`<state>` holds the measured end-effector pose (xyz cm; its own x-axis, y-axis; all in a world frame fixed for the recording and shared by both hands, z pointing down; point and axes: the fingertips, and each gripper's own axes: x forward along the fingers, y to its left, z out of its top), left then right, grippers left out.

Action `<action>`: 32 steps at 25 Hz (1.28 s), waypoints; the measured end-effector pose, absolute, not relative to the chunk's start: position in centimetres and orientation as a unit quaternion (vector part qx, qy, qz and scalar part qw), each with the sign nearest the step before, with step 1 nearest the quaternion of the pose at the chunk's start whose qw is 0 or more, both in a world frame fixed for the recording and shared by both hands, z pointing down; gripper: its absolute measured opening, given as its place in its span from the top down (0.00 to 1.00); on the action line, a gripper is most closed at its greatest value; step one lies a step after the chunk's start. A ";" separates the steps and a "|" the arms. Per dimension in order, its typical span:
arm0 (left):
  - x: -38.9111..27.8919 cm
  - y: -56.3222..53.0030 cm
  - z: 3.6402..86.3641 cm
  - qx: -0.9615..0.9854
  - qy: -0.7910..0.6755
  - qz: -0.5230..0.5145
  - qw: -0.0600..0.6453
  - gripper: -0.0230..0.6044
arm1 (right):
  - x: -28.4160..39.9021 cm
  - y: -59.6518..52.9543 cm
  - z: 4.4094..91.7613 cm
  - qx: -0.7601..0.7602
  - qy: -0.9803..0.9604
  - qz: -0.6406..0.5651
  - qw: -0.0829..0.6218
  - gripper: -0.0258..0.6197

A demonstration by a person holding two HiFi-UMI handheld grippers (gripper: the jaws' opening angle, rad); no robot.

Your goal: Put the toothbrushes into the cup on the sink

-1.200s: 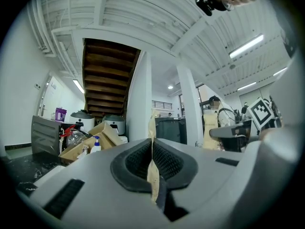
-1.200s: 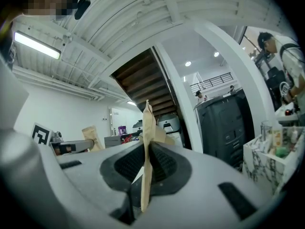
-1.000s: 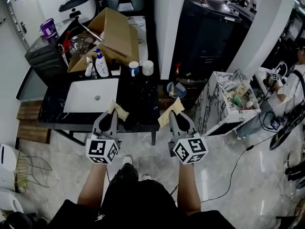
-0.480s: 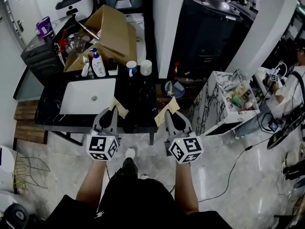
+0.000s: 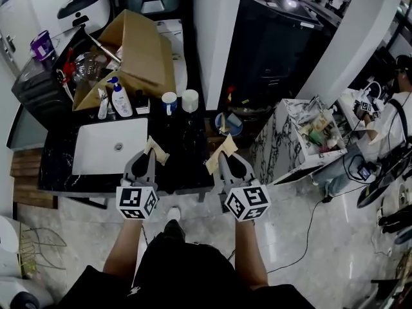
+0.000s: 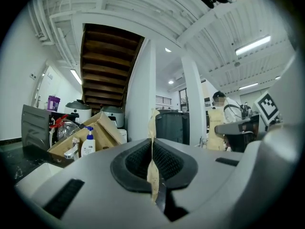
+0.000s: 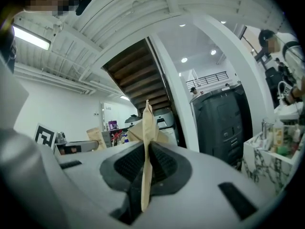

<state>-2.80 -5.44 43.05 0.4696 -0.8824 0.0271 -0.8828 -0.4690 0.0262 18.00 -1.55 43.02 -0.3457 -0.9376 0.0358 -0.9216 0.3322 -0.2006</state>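
Note:
Two cups stand at the back of the black counter (image 5: 187, 166), a blue-and-white cup (image 5: 169, 102) and a white cup (image 5: 190, 100). The white sink basin (image 5: 109, 154) lies to their left. I cannot make out any toothbrush. My left gripper (image 5: 154, 149) hovers over the counter's front edge beside the basin, jaws pressed together, tan taped tips touching (image 6: 152, 128). My right gripper (image 5: 219, 153) hangs at the counter's right front corner. Its jaws are also closed, with only a tan strip of tip tape between them (image 7: 147, 128). Neither holds an object.
A soap pump bottle (image 5: 120, 100), a faucet (image 5: 103, 105) and an open cardboard box (image 5: 138, 50) crowd the counter's back left. A white pillar (image 5: 209, 37) and black cabinet (image 5: 270, 50) stand behind. A marble-patterned cart (image 5: 302, 140) sits right; a person (image 5: 393, 108) is far right.
The sink and counter have slid left and slightly down in the head view. Both grippers kept their closed jaws and sit a little further over the counter's front edge.

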 end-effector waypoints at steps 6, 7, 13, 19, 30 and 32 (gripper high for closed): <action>-3.9 -10.6 43.3 0.863 -0.504 -0.001 0.030 0.96 | 16.8 -6.1 42.9 -0.580 0.809 -0.093 0.030 0.91; -4.1 -11.4 43.3 0.865 -0.501 -0.003 0.032 0.96 | 16.6 -6.8 42.9 -0.581 0.808 -0.094 0.026 0.91; -5.8 -16.3 43.7 0.870 -0.491 -0.008 0.038 0.96 | 14.4 -11.4 42.5 -0.587 0.805 -0.085 0.014 0.91; -7.0 -21.1 43.4 0.879 -0.476 -0.016 0.036 0.96 | 13.0 -15.8 42.3 -0.598 0.797 -0.082 0.012 0.91; -7.5 -26.7 43.1 0.889 -0.455 -0.038 0.044 0.96 | 10.9 -20.9 43.4 -0.605 0.791 -0.085 -0.003 0.91; -7.5 -27.5 43.0 0.888 -0.457 -0.041 0.046 0.96 | 10.7 -21.8 43.4 -0.602 0.794 -0.084 -0.005 0.91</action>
<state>-7.54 -27.53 43.02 0.5796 -0.8143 -0.0307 -0.8069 -0.5788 0.1182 10.74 -21.75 43.43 -0.2747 -0.9554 0.1087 -0.9570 0.2607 -0.1273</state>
